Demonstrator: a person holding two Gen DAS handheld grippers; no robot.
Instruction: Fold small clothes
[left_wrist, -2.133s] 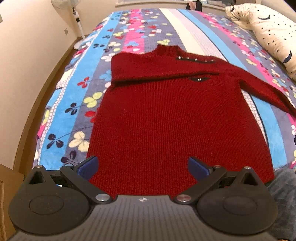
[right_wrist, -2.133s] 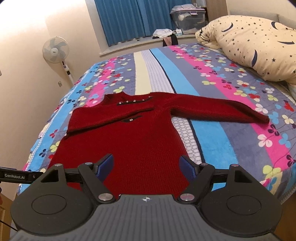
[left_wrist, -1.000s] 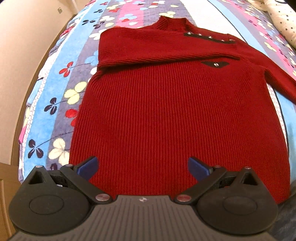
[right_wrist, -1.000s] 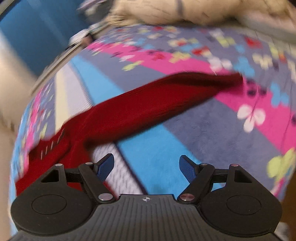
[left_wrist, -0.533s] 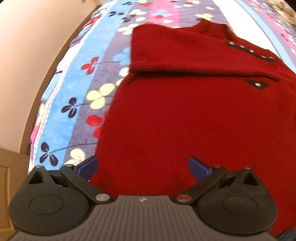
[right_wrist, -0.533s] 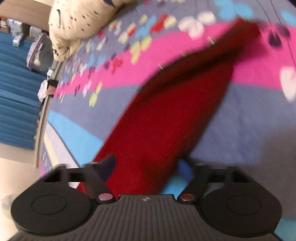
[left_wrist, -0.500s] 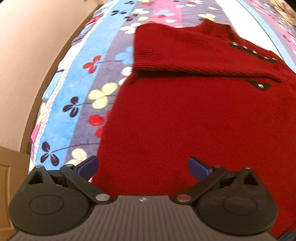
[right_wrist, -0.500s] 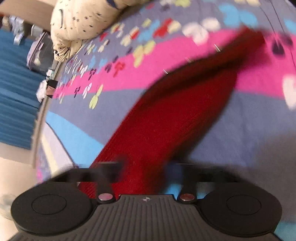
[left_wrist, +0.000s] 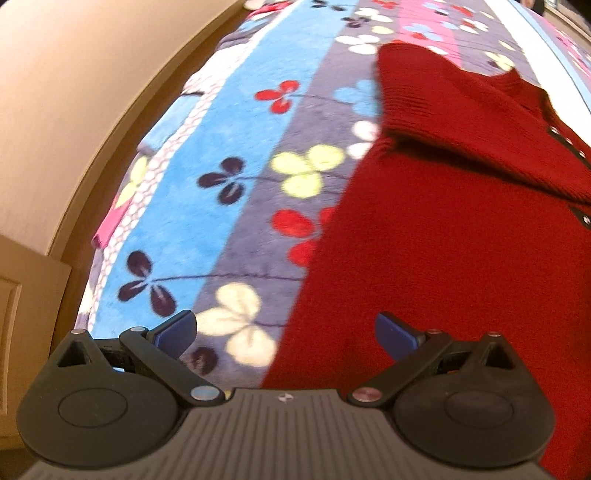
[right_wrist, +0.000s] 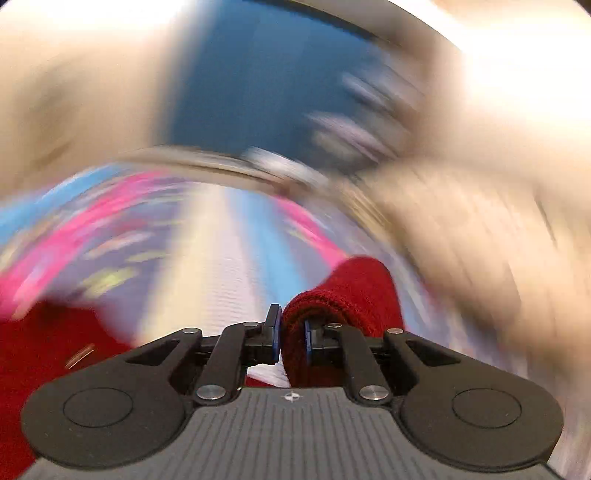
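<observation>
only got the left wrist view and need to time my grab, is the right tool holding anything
Observer: Yes. The right tool is shut on the red sleeve of the sweater.
Operator: which part of the sleeve
Observer: Near the cuff end; the fabric bunches up past the fingertips. The right wrist view is heavily motion-blurred beyond that.
Operator: is the sweater body visible there too
Observer: A red patch, likely the sweater body, sits at the lower left, over the striped floral blanket.
</observation>
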